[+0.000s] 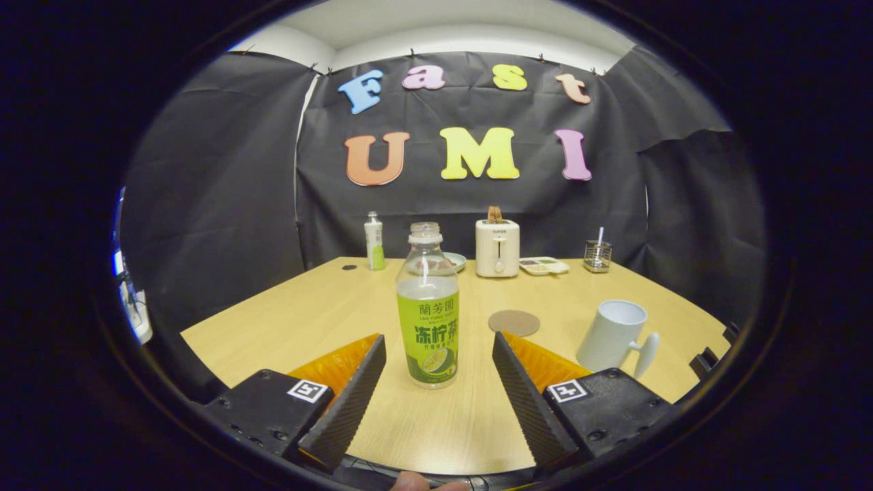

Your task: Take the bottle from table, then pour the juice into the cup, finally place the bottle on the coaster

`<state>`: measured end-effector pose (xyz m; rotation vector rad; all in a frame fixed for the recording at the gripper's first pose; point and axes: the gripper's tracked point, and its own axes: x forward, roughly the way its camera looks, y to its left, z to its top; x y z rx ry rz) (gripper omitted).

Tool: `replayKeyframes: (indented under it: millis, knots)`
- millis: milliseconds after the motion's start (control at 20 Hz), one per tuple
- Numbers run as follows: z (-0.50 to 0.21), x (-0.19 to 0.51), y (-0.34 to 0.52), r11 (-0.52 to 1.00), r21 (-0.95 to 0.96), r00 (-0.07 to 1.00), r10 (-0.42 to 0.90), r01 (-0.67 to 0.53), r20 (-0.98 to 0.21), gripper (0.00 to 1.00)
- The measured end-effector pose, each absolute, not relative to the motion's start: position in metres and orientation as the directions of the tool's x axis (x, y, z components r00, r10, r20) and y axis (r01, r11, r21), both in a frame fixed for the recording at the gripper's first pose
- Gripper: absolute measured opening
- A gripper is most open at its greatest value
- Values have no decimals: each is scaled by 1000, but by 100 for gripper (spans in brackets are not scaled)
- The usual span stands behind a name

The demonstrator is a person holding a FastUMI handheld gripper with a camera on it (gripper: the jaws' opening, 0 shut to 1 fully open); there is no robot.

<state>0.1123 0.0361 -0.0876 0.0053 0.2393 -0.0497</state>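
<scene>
A green label is seen on the clear bottle; beside it, a white cup, a brown coaster, and the pale wood-grained worktop.

Bottle between parted, untouching jaws

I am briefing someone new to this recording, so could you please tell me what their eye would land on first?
First the juice bottle, uncapped and upright on the wooden table, standing between the open jaws of the gripper, which do not touch it. Next, to its right, the white cup, and between bottle and cup, slightly farther back, the round brown coaster.
</scene>
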Motion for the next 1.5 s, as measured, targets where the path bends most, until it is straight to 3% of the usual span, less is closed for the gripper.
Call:
replayKeyframes:
  millis: [300,1150,1500]
  knots:
    - [-108,145,43,995,-63,942,-90,74,-322,100]
    - [-111,189,40,993,-86,923,-108,82,-370,100]
    - [-121,196,45,994,-103,906,-75,35,-416,84]
